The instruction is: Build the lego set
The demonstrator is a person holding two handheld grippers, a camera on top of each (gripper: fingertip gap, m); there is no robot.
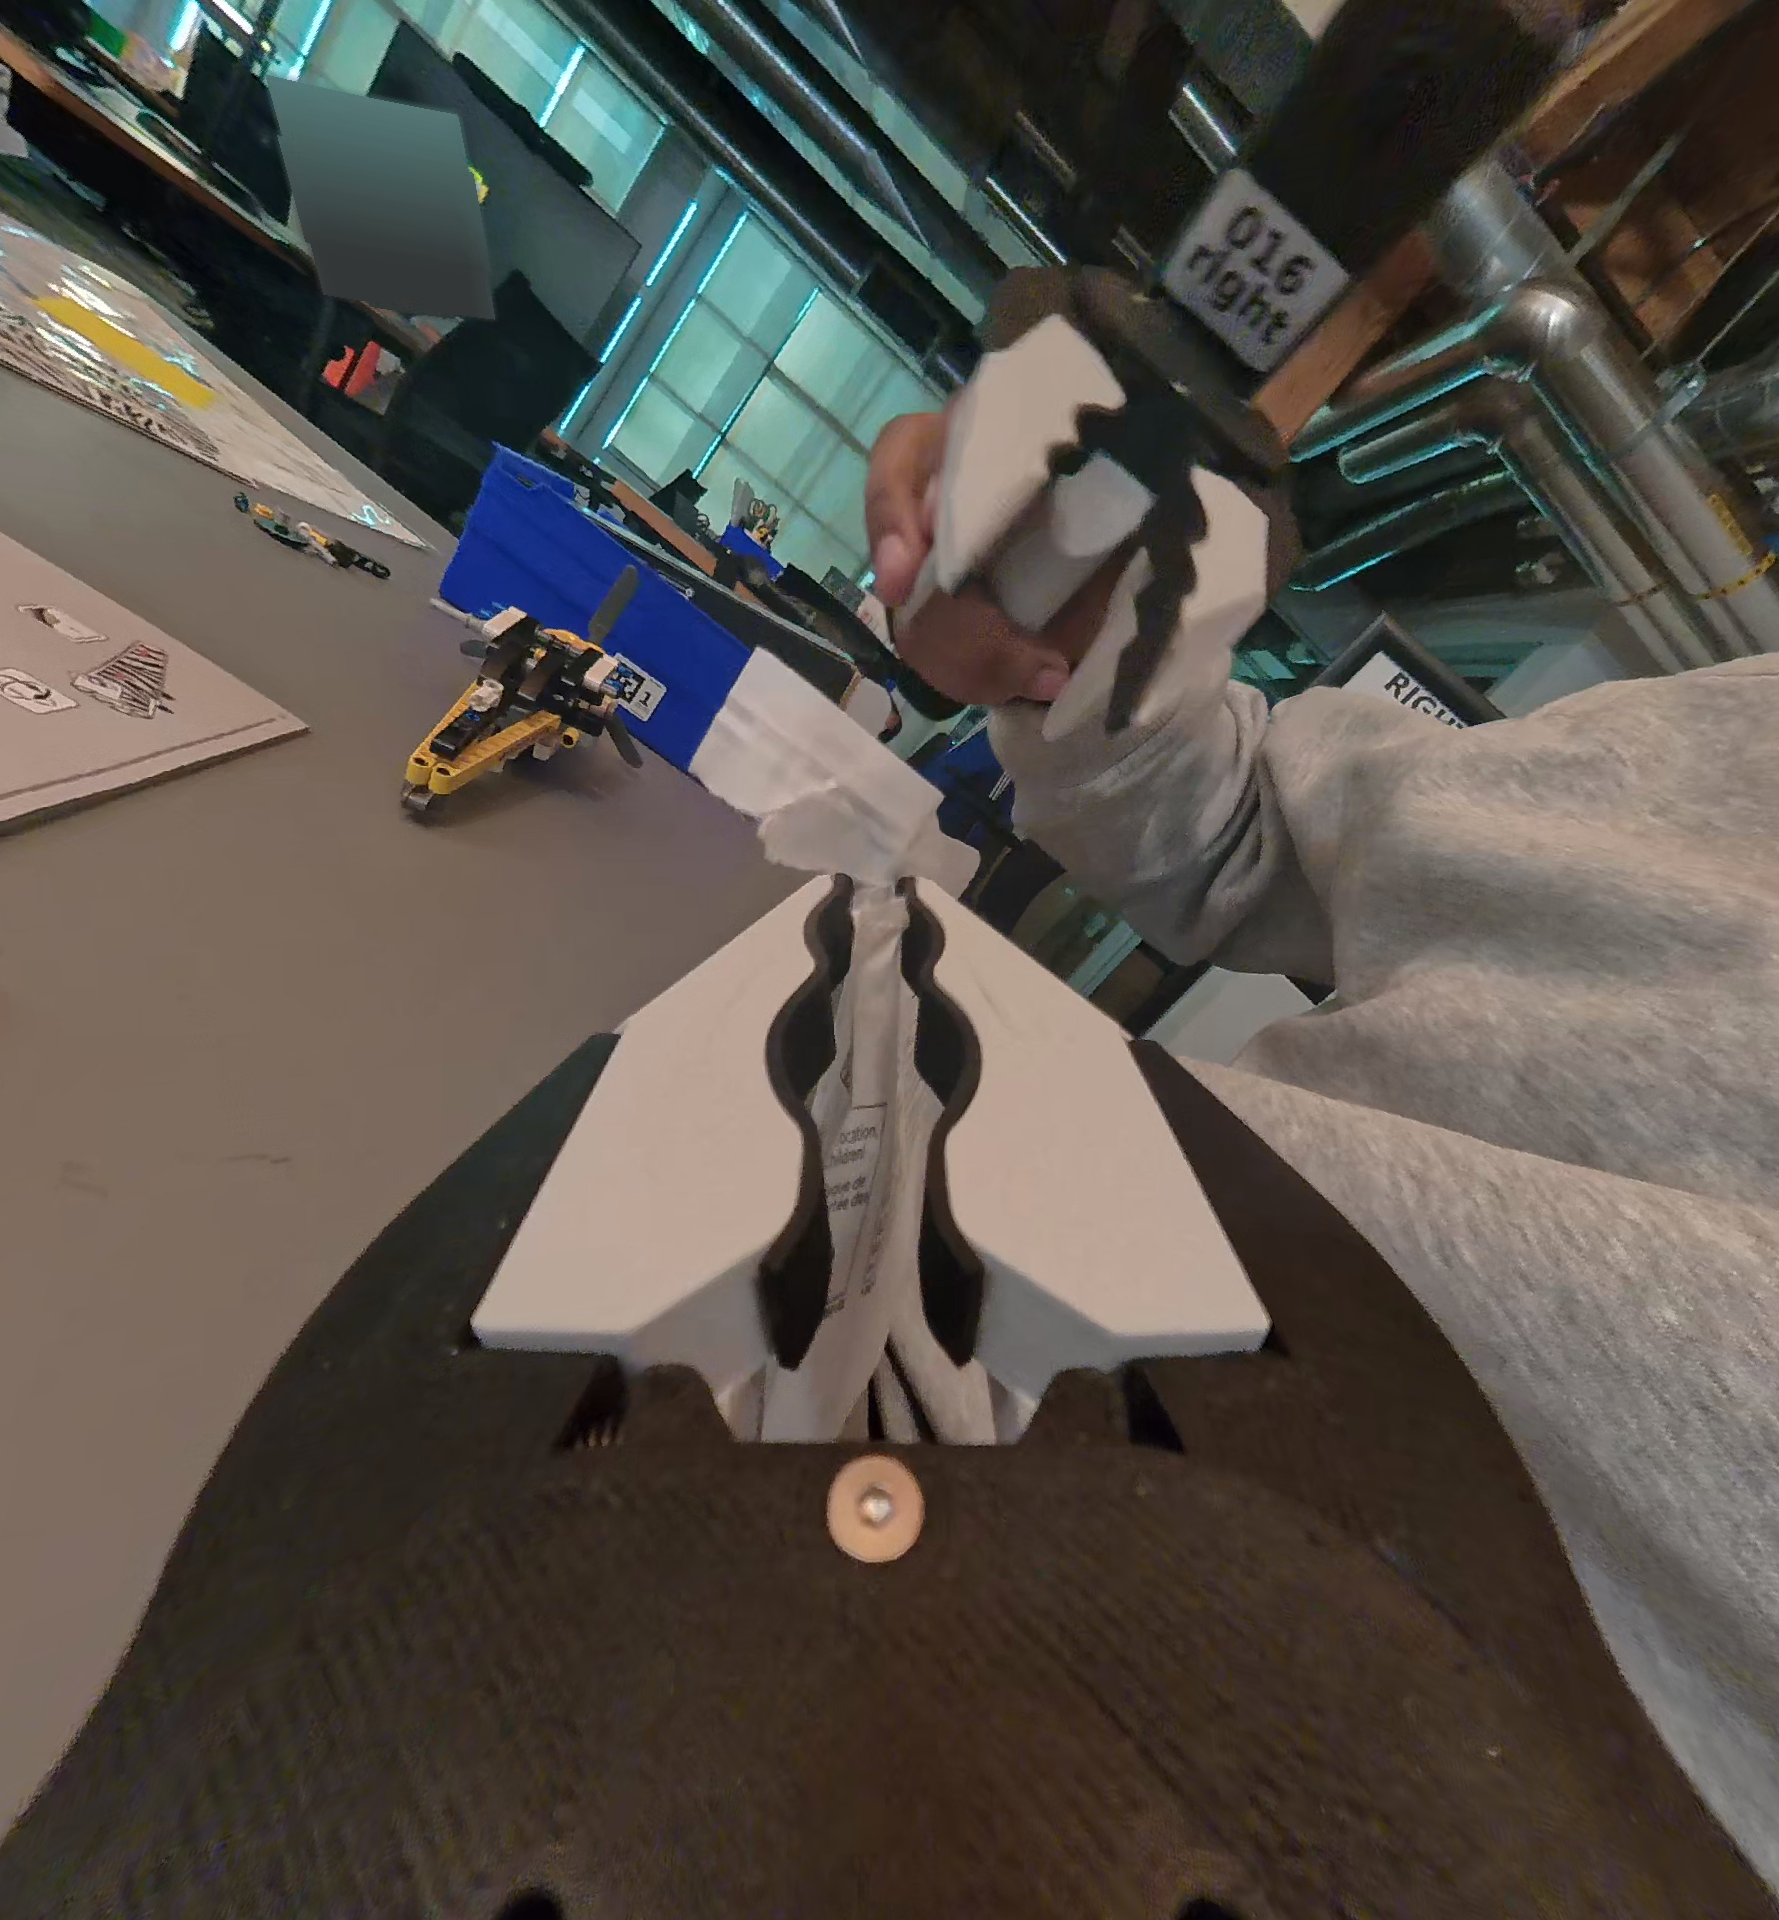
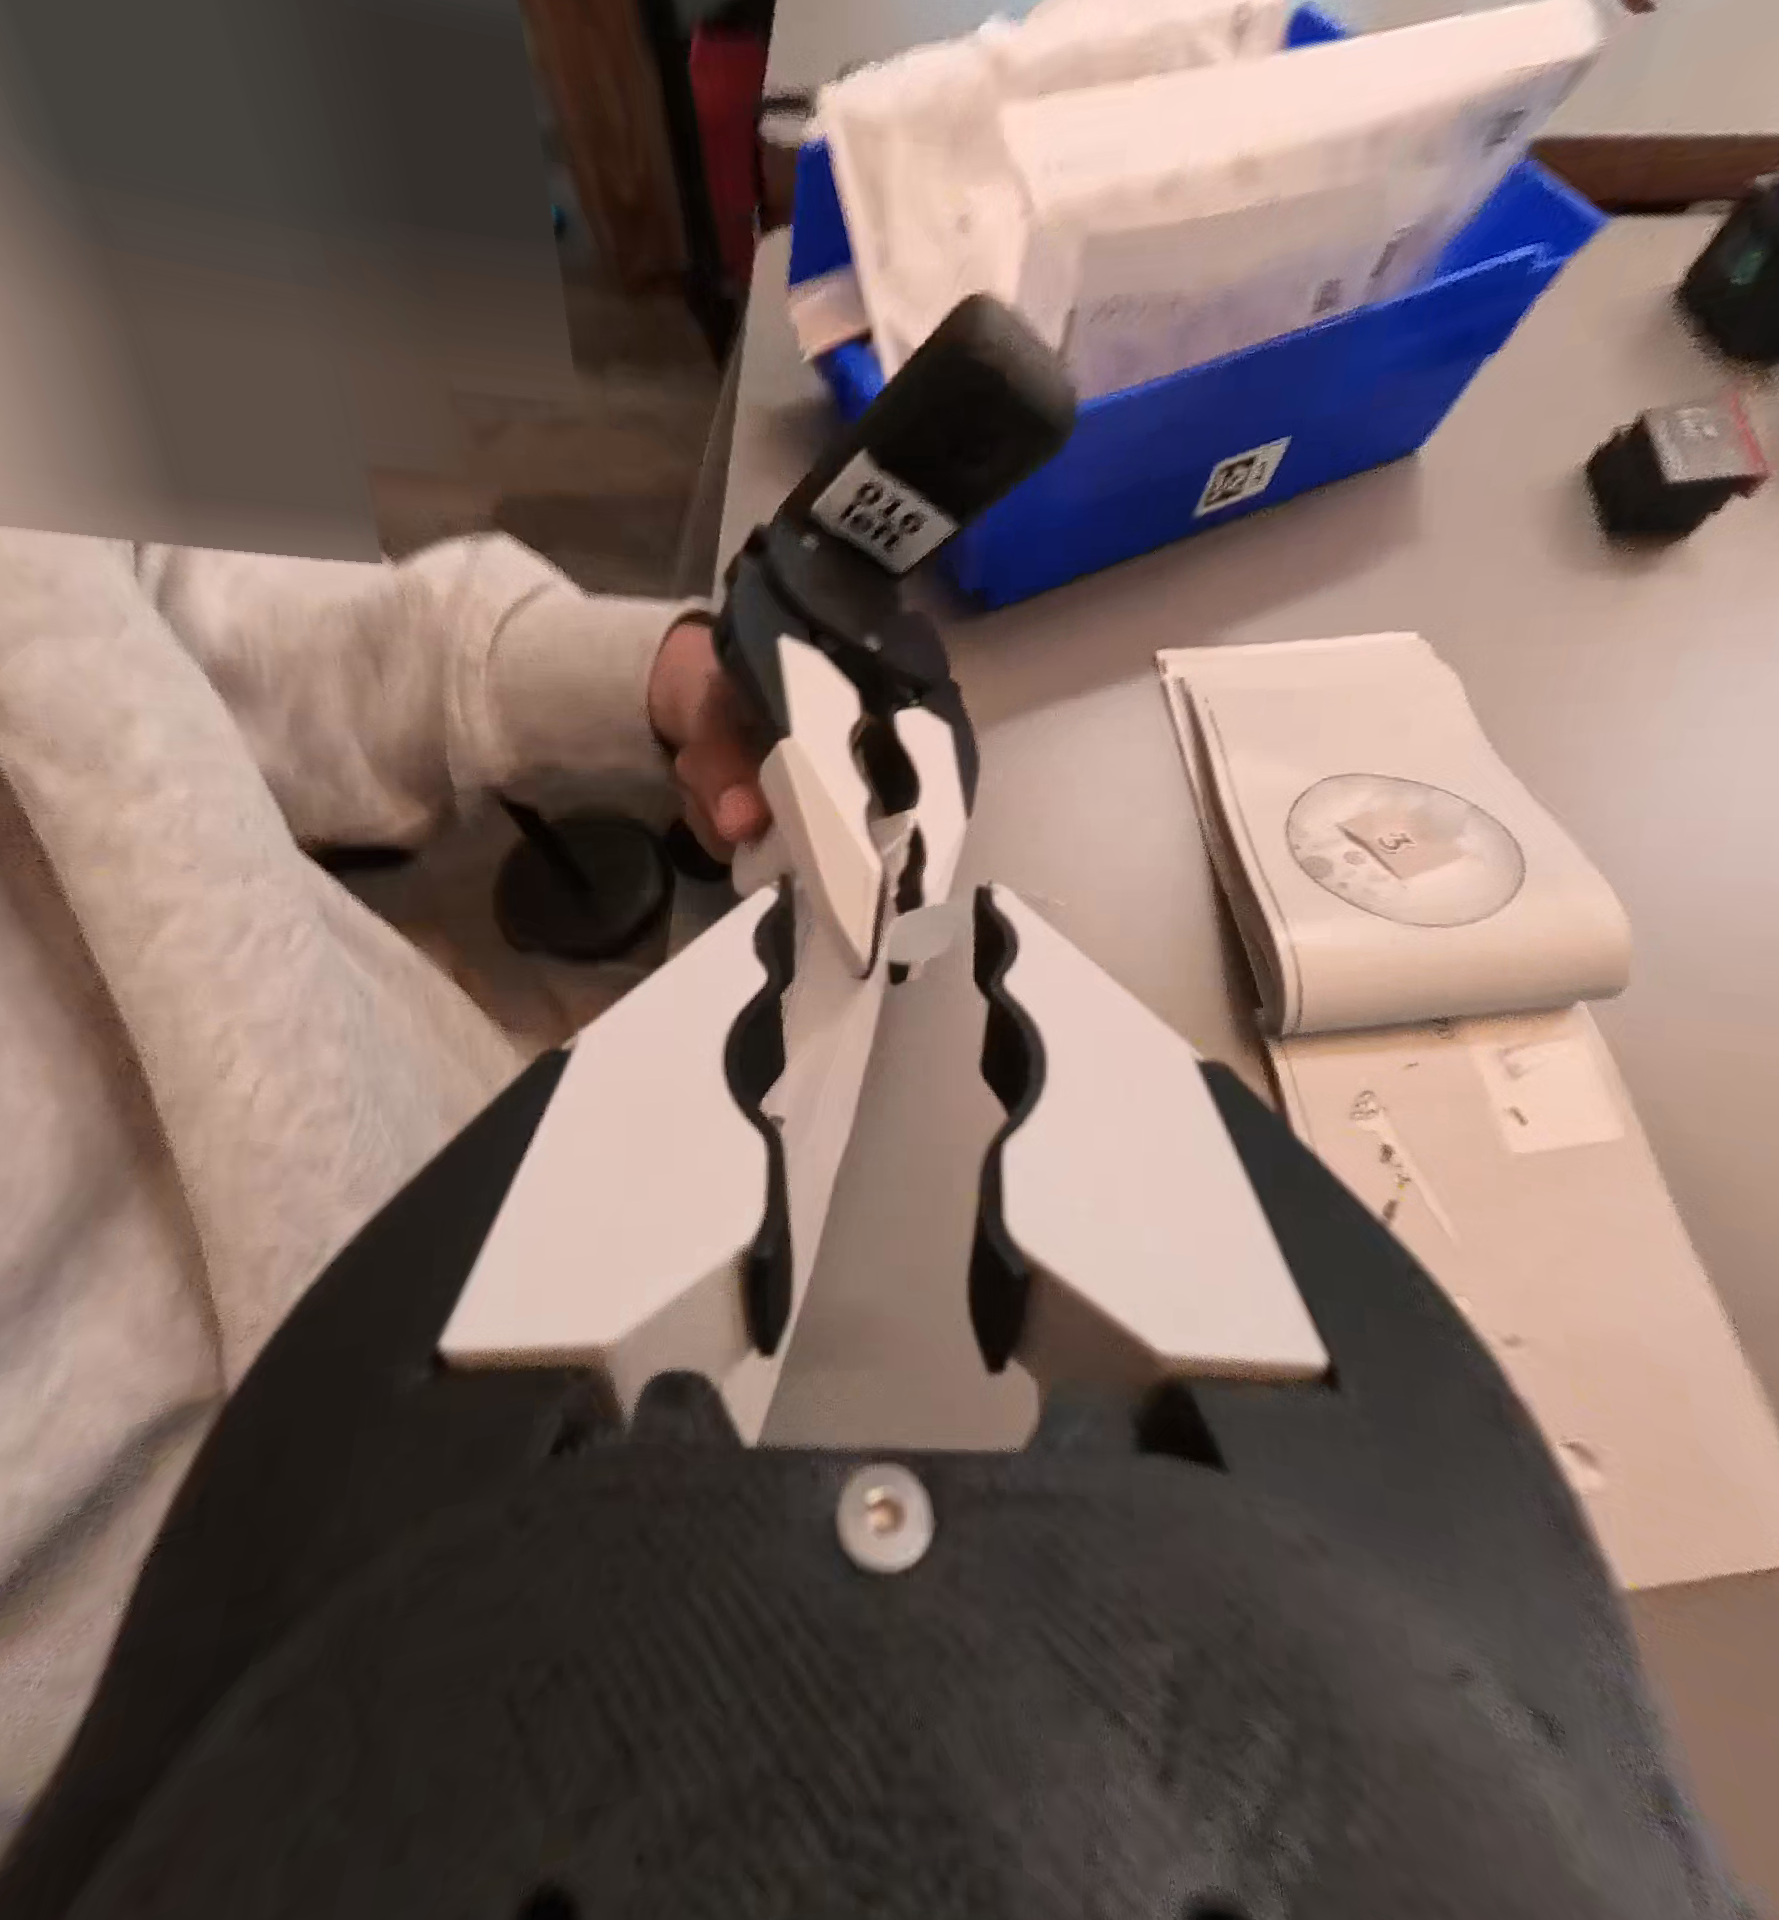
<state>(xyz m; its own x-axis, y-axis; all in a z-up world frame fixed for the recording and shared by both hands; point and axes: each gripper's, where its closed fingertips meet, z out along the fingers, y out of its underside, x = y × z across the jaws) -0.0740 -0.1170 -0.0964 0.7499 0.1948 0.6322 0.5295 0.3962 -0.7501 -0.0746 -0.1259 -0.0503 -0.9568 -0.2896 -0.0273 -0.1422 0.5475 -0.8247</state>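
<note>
My left gripper [image 1: 872, 885] is shut on a white paper parts bag [image 1: 843, 790]. The bag runs back between the fingers, and its crumpled top sticks out past the tips. In the right wrist view the left gripper [image 2: 880, 951] points toward my right gripper [image 2: 883, 902], which is open, and its tip with the bag [image 2: 823, 1122] lies between the right fingers. The right gripper [image 1: 999, 665] also shows above the bag in the left wrist view. A partly built yellow and black lego model [image 1: 521, 707] stands on the grey table [image 1: 241, 1039].
A blue bin [image 2: 1280, 416] with white bags stands at the back, just behind the model [image 1: 594, 613]. An open instruction booklet [image 2: 1384, 831] lies on the table, also visible at the left [image 1: 54, 707]. Small loose parts [image 1: 313, 535] lie farther back. Two black devices [image 2: 1674, 468] sit at the right. Spacing between my two grippers at the tips: around 5 centimetres.
</note>
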